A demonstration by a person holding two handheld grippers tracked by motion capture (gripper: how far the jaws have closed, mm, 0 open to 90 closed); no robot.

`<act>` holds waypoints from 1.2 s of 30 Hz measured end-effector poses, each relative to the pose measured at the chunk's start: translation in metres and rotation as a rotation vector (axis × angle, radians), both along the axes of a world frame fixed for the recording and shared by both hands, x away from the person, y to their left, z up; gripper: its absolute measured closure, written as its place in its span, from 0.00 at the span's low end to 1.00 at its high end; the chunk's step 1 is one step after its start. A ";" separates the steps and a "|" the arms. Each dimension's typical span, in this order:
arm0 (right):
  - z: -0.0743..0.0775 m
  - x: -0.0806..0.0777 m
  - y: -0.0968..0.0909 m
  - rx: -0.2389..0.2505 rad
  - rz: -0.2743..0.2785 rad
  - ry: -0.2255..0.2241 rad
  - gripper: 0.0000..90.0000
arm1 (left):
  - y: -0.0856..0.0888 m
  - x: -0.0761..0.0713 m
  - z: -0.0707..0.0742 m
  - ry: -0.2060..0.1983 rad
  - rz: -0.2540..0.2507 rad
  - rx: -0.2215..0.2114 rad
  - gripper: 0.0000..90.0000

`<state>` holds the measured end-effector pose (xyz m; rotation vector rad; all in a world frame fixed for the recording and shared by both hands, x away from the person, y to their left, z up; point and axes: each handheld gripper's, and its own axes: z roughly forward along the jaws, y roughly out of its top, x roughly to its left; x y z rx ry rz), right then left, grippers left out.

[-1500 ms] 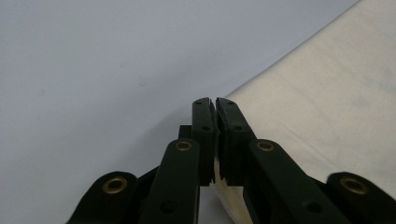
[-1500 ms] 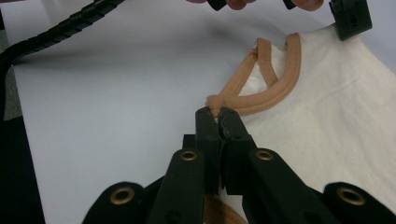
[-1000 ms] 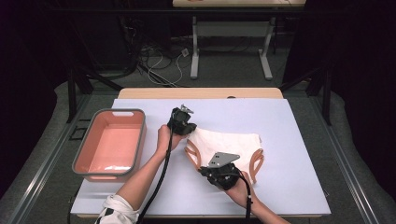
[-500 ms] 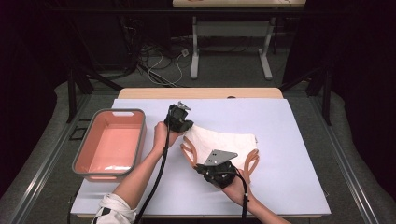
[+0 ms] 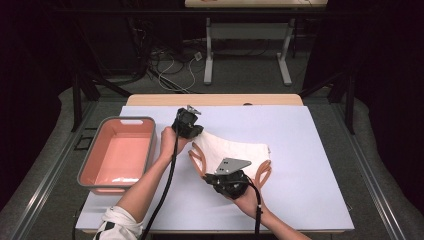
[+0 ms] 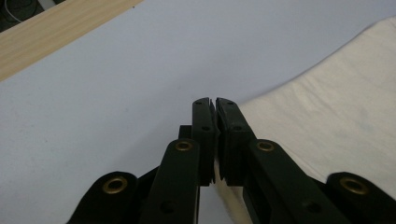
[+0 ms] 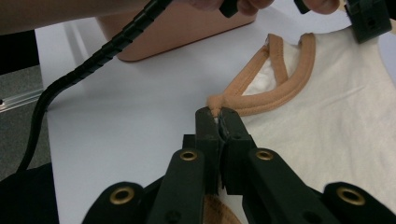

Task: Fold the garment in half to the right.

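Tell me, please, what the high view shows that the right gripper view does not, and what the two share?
High view alone: the inside of the pink bin, the wooden table edge and the left gripper shut on the white garment's far edge. Right gripper view alone: the right gripper pinching the orange trim where its strips meet. Shared: the white garment, its orange trim and the white table cover.

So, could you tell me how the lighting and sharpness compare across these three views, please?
High view: the table is evenly lit, the room around it dark, and the picture slightly soft. Left gripper view: bright, the jaws sharp, the white garment soft farther off. Right gripper view: the orange trim is crisp, while the cable and pink bin look blurred.
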<state>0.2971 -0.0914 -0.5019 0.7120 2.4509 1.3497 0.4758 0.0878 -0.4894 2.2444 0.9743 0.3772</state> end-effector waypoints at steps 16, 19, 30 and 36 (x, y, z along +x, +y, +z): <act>0.000 0.005 0.012 0.026 0.018 0.013 0.98 | 0.012 0.001 0.008 -0.006 0.016 0.025 0.96; 0.001 0.006 0.015 0.032 0.023 0.011 0.98 | 0.014 0.001 0.009 -0.012 0.023 0.023 0.96; 0.001 0.006 0.032 0.047 0.037 0.000 0.98 | 0.027 -0.001 0.016 -0.022 0.042 0.046 0.96; -0.003 0.006 0.042 0.051 0.046 -0.003 0.98 | 0.033 -0.002 0.019 -0.026 0.048 0.049 0.96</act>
